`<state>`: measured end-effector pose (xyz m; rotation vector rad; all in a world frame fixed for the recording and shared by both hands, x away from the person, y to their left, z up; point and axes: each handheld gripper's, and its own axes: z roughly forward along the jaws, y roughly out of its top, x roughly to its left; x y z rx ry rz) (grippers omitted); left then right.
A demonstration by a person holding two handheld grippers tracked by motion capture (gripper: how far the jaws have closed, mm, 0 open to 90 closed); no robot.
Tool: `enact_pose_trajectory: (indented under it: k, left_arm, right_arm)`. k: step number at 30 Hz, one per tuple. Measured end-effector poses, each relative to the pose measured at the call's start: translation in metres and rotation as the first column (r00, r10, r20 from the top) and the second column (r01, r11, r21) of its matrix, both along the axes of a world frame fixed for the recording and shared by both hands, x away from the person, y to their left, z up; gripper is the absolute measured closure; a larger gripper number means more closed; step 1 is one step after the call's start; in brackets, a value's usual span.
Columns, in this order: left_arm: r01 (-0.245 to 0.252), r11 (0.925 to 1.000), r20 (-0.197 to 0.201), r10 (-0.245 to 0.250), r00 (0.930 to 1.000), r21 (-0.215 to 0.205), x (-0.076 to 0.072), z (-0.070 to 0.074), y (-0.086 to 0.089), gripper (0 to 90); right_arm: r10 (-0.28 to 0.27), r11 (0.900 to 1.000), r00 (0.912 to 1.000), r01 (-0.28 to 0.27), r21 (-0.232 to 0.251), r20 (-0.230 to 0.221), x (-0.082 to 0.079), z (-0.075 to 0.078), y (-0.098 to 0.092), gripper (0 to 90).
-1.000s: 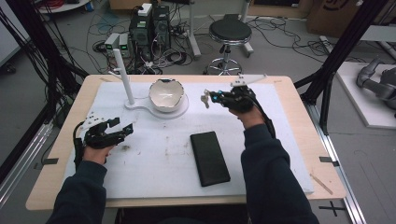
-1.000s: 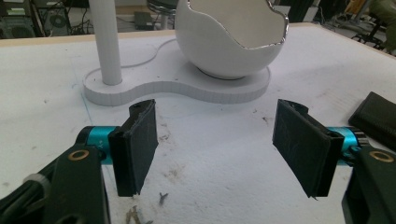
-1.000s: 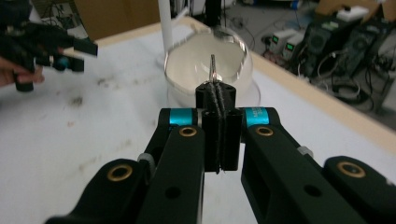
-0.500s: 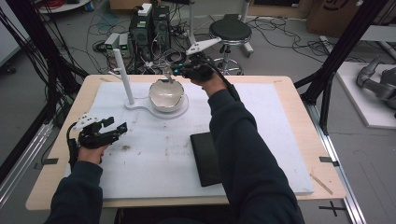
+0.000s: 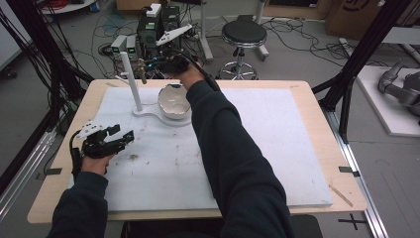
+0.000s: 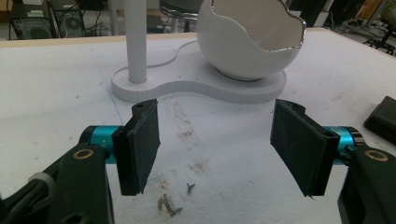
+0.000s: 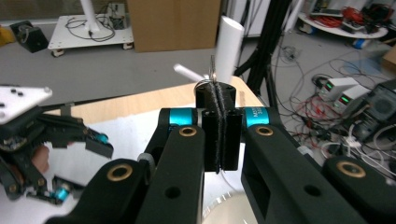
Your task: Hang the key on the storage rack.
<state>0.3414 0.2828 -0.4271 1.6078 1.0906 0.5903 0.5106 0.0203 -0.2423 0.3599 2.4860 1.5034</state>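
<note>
A person's right gripper [image 5: 148, 64], jaws pressed together on a thin, glinting metal piece [image 7: 212, 77] too small to identify, hangs beside the top of the tall white cylindrical post [image 5: 131, 82] of a white jewellery-style stand at the far side of the table. Seen in the right gripper view, the piece sticks up from between the black pads [image 7: 219, 135], just in front of the post's top and near a short white peg [image 7: 187, 72] jutting from it. A glossy white bowl shaped like a broken eggshell [image 5: 173, 101] sits on the stand's flat white base [image 5: 148, 113], below the outstretched dark sleeve.

The left gripper [image 5: 119, 136] rests low over the white foam mat [image 5: 277, 148] near the table's left edge; its jaws have just been closing, stand part-way apart and have nothing between them, its pads [image 6: 140, 144] facing the stand.

The step in hand appears to be hanging the piece on the peg. Doing it well likely means keeping the clamp firm, lining up the piece's loop with the peg's free end, sliding it on from the tip without knocking the slender post, and parting the jaws only once the piece bears on the peg. The idle gripper could steady the base should the stand rock.
</note>
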Motion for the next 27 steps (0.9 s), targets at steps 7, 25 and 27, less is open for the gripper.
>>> enact_pose_trajectory:
  k: [7, 25, 27]
  left_arm:
    - [-0.004, 0.9999, -0.004, 0.004, 1.0, -0.011, -0.001, 0.0, 0.001, 32.8]
    - [-0.002, 0.9999, -0.007, 0.002, 1.0, -0.011, -0.001, 0.0, 0.002, 32.8]
    - [0.0, 0.9999, -0.008, 0.0, 1.0, -0.012, -0.001, 0.0, 0.002, 32.8]
  right_arm:
    - [0.022, 1.0, 0.9996, -0.022, 0.003, -0.015, 0.002, -0.004, 0.025, 90.0]
    - [0.037, 0.996, 0.9987, -0.04, -0.08, -0.036, 0.007, -0.016, 0.059, 90.0]
    - [0.025, 0.996, 0.9991, -0.028, -0.086, -0.033, 0.006, -0.016, 0.061, 90.0]
